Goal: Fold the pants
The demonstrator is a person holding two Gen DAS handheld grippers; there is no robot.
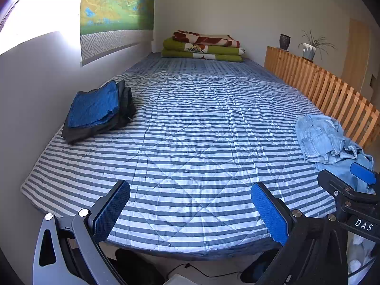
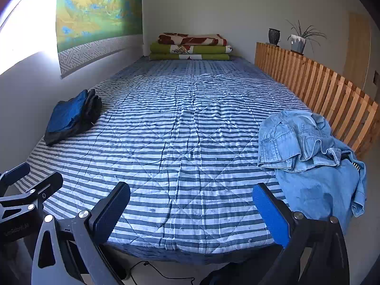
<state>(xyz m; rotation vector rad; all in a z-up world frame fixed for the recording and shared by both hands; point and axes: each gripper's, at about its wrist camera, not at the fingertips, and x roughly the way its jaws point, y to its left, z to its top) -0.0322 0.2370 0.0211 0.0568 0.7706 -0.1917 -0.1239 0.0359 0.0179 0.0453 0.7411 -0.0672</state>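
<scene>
Crumpled light-blue denim pants (image 1: pixel 332 142) (image 2: pixel 311 152) lie at the right edge of the striped bed (image 1: pixel 190 142) (image 2: pixel 180 142), partly hanging over the near right corner. My left gripper (image 1: pixel 190 204) hovers open over the bed's near edge, nothing between its blue pads. My right gripper (image 2: pixel 191 206) is also open and empty, with the pants just right of its right finger (image 2: pixel 270 216). In the left wrist view the right gripper's body (image 1: pixel 351 197) shows at the far right, in front of the pants.
A folded stack of blue and black clothes (image 1: pixel 99 111) (image 2: pixel 73 116) sits at the bed's left side by the wall. Folded blankets (image 1: pixel 204 46) (image 2: pixel 192 46) lie at the far end. A wooden slatted rail (image 1: pixel 320 87) (image 2: pixel 315 83) runs along the right, with potted plants on it.
</scene>
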